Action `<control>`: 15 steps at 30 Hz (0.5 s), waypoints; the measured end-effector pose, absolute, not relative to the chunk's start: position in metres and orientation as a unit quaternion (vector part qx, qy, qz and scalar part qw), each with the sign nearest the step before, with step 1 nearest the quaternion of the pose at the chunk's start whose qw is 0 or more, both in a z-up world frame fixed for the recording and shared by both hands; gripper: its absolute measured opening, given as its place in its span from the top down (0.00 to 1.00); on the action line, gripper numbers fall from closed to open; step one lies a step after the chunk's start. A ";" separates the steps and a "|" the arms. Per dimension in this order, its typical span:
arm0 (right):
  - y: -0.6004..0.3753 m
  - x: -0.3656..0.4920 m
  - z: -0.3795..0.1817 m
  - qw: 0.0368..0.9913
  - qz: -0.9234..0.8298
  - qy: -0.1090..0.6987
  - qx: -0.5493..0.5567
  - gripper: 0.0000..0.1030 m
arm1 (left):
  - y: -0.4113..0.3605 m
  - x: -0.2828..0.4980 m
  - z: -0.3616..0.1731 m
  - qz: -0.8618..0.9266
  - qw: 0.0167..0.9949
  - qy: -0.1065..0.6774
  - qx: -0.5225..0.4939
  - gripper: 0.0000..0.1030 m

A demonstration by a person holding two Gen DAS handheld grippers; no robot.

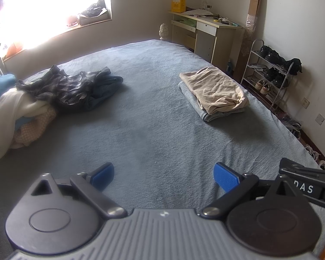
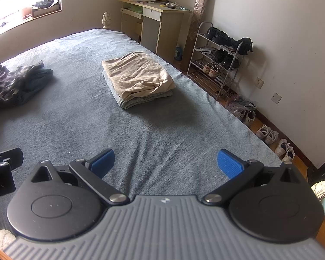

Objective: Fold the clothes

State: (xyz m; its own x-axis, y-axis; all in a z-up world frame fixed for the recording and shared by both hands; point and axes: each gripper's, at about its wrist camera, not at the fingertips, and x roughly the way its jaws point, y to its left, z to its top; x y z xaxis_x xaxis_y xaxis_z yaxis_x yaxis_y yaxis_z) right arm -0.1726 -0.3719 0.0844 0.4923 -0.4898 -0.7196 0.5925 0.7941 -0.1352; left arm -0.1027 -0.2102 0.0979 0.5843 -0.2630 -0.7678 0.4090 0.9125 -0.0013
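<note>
A folded stack, a beige garment (image 1: 215, 90) on a folded grey one (image 1: 202, 110), lies on the right side of the bed; it also shows in the right wrist view (image 2: 138, 75). An unfolded pile with a dark plaid shirt (image 1: 60, 85) and blue jeans (image 1: 106, 87) lies at the far left; the right wrist view shows it too (image 2: 15, 82). My left gripper (image 1: 163, 176) is open and empty above the grey bedcover (image 1: 140, 130). My right gripper (image 2: 165, 164) is open and empty, to the right of the left one.
White and patterned bedding (image 1: 17, 119) is heaped at the left edge. A desk (image 1: 205, 30) stands past the bed's far corner. A shoe rack (image 2: 221, 58) and loose shoes (image 2: 275, 138) line the right wall. A window sill (image 1: 54, 28) runs behind.
</note>
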 end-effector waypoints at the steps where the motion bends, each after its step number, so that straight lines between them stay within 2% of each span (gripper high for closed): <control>1: -0.372 -0.173 0.084 0.861 -0.314 0.394 0.065 0.01 | -0.210 -0.103 0.098 -0.190 0.886 0.415 0.088 0.04; 15: -0.369 -0.173 0.084 0.861 -0.314 0.395 0.065 0.01 | -0.209 -0.102 0.098 -0.188 0.885 0.418 0.087 0.04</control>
State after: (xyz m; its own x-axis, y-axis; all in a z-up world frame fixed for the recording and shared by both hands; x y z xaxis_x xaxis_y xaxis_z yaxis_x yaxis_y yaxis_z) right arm -0.1735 -0.3692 0.0837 0.4912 -0.4888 -0.7210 0.5922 0.7944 -0.1351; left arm -0.1022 -0.2091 0.0979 0.5805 -0.2597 -0.7718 0.4056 0.9140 -0.0024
